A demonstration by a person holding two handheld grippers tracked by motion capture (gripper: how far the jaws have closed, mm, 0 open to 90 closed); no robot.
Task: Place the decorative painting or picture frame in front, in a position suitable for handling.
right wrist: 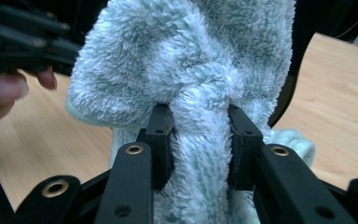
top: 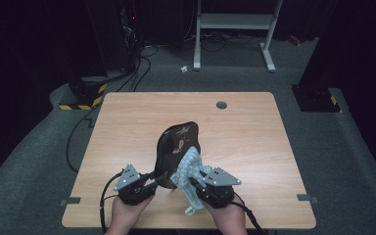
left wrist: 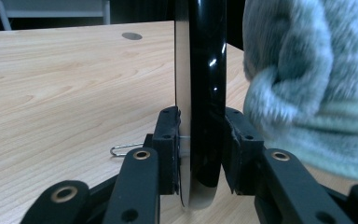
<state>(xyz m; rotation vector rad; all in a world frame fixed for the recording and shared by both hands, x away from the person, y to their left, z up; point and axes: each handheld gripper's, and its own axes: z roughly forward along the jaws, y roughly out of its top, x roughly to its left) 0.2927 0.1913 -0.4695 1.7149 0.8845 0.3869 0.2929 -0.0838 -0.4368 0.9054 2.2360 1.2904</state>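
A glossy black plate (top: 178, 139) with a picture on its face stands on edge above the near part of the wooden table (top: 127, 122). My left gripper (top: 157, 177) is shut on its lower rim; in the left gripper view both pads press the plate (left wrist: 207, 70) around my left gripper's (left wrist: 200, 140) midline. A fluffy pale blue-green cloth (top: 188, 171) lies against the plate's right face. My right gripper (top: 196, 185) is shut on a bunched fold of the cloth (right wrist: 191, 56), the pads of my right gripper (right wrist: 200, 140) sinking into it. The cloth (left wrist: 307, 70) also hangs to the plate's right.
A grey cable hole (top: 221, 105) sits near the table's far edge. A small wire clip (left wrist: 123, 149) lies on the wood by my left jaw. Beyond the table stand a white metal frame (top: 235, 22) and a yellow-black striped base (top: 85, 95). Cables trail on the floor.
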